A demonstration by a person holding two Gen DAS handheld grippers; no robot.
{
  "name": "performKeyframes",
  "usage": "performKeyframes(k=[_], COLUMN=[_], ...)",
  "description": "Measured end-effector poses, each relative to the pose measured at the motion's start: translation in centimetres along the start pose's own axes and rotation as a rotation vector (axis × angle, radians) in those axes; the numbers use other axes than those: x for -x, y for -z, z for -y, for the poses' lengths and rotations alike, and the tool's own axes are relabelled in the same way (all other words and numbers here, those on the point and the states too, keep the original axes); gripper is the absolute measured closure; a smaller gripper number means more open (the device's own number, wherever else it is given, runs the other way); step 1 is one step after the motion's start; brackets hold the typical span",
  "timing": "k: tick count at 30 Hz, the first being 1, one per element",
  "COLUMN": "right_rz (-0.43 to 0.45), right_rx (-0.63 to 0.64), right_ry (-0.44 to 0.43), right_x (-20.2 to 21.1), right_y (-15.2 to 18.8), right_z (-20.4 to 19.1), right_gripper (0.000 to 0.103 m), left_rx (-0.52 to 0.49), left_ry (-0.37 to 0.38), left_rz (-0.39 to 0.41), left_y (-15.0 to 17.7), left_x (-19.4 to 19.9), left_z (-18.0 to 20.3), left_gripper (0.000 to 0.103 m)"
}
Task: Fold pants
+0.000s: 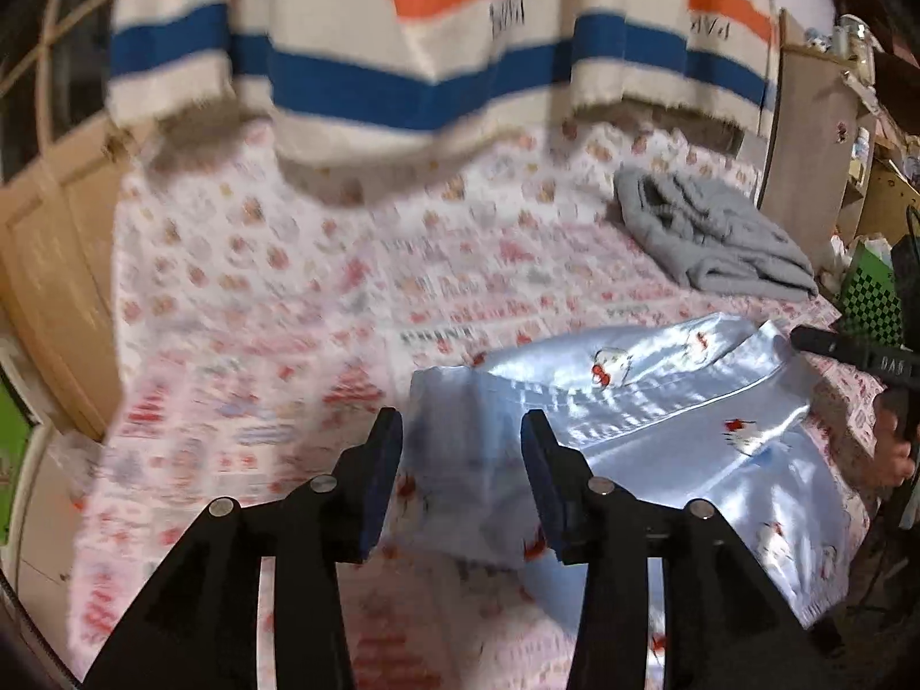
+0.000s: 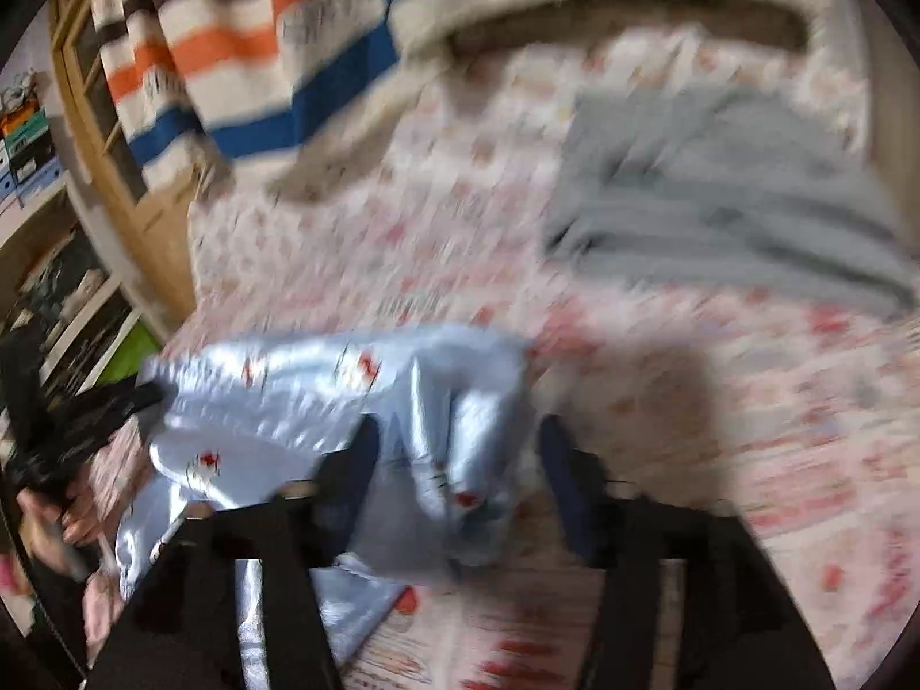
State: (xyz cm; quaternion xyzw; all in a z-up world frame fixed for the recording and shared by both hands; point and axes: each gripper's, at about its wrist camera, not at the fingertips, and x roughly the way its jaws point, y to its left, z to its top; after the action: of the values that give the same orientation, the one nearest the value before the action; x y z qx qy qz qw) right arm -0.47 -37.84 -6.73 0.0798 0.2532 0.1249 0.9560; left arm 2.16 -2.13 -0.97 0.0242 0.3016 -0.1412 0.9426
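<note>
Shiny light-blue satin pants (image 1: 661,420) with small red cartoon prints lie on the bed, partly folded. They also show in the right wrist view (image 2: 322,402), blurred. My left gripper (image 1: 463,448) is open, its fingers either side of the pants' left end, just above the cloth. My right gripper (image 2: 457,448) is open over a bunched-up fold of the pants. The right gripper (image 1: 828,345) also shows at the right edge of the left wrist view, by the far corner of the pants.
The bed sheet (image 1: 259,299) is white with a red and pink print. A grey folded garment (image 1: 713,230) lies at the back right. A striped orange, blue and cream blanket (image 1: 402,46) hangs over the far side. Wooden furniture (image 1: 52,241) stands left and right.
</note>
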Motion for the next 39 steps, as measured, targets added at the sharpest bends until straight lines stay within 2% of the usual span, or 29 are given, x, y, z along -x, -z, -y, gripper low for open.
performKeyframes(k=[2,7,11,15,17,19,20,23,27,28,30,31,34,39], right_rz=[0.051,0.15,0.231,0.223,0.223,0.218,0.214,0.198,0.14,0.13,0.137,0.145,0.166,0.203], right_rx=[0.002,0.089,0.188,0.181,0.203,0.226,0.236,0.242,0.23,0.249,0.291,0.307,0.355,0.454], right_ry=[-0.024,-0.208,-0.218,-0.226,-0.197,-0.199,-0.215,-0.277,-0.382,-0.394,-0.395,-0.395,-0.366,-0.327], right_x=[2.4,8.2,11.0,10.5,9.8,9.3,8.9,8.2,7.2,7.0,7.0,7.2,7.8,8.4], right_y=[0.1,2.0,5.2,8.3,9.8,10.5,10.7,10.8,11.3,11.7,12.6,12.9,13.7,13.6], right_z=[0.3,-1.7,-4.2,-5.4,-6.3,-7.1,-7.5,-8.4,-9.1,-9.4,-9.8,-9.8,-9.7,-10.4], right_gripper=[0.04,0.04,0.04,0.04,0.051,0.054,0.058,0.062,0.066,0.066,0.066,0.062,0.034,0.034], left_rx=[0.004,-0.023,-0.037,-0.012,-0.026,-0.05,-0.057,-0.043,-0.02,-0.024,-0.038,-0.042,-0.013,0.051], left_ry=[-0.009,-0.001,0.022,0.072,0.076,0.083,0.074,0.062,0.1,0.108,0.103,0.11,0.172,0.242], left_rz=[0.045,0.119,0.157,0.122,0.096,0.059,0.036,-0.01,-0.039,-0.034,-0.01,-0.005,0.014,0.026], left_y=[0.5,2.2,4.7,8.2,9.5,10.3,10.4,10.6,10.9,10.9,10.6,10.3,9.1,6.1], left_x=[2.3,7.3,9.8,9.7,9.2,8.4,7.8,6.2,5.2,5.3,5.7,5.9,6.6,6.3], left_z=[0.0,1.6,3.8,5.9,7.3,8.5,9.0,9.2,9.2,9.4,9.8,9.9,9.6,8.6], left_gripper=[0.061,0.059,0.059,0.059,0.059,0.059,0.059,0.059,0.077,0.083,0.09,0.091,0.092,0.095])
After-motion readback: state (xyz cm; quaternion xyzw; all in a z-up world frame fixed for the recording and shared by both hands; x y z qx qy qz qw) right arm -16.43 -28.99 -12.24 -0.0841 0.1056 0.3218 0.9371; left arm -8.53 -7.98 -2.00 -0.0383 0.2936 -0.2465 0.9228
